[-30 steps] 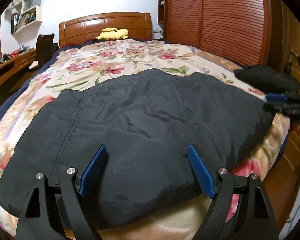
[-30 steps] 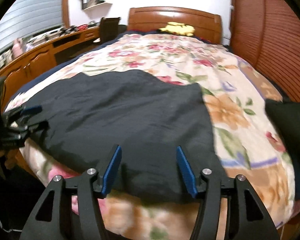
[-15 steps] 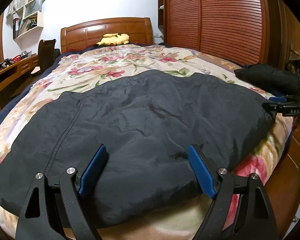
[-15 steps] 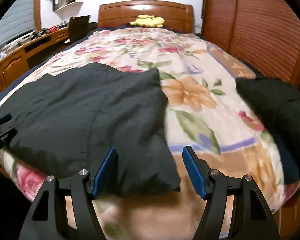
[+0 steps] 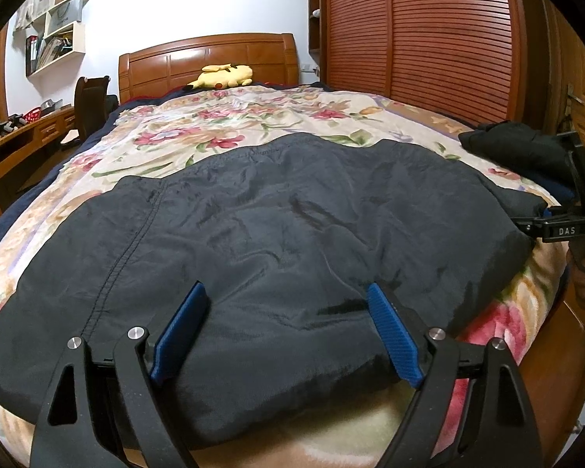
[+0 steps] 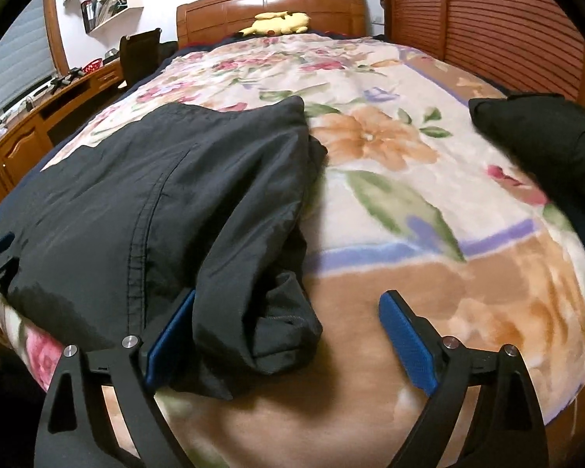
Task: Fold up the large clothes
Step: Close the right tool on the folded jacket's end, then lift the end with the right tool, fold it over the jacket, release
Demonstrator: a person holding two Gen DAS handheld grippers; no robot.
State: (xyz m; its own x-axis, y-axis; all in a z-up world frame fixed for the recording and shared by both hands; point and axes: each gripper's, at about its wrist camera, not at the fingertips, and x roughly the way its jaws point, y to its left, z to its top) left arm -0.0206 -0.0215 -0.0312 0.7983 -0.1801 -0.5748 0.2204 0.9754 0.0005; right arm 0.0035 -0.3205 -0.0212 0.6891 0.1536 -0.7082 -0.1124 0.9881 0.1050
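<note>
Your left tongs (image 5: 284, 329) stand wide apart over the dark garment (image 5: 277, 234) on the bed (image 5: 253, 117). Your right tongs (image 6: 288, 333) are opening, the garment's bunched corner between them, ungripped.

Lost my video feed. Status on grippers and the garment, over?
Left gripper open over dark garment. Right gripper opening, garment's bunched corner between its jaws, ungripped. Second dark bundle lies apart.

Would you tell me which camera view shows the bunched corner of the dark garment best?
The right wrist view: the bunched corner of the dark garment lies close, between the opening jaws of the right gripper. The left wrist view shows it only small, at the far right edge.
</note>
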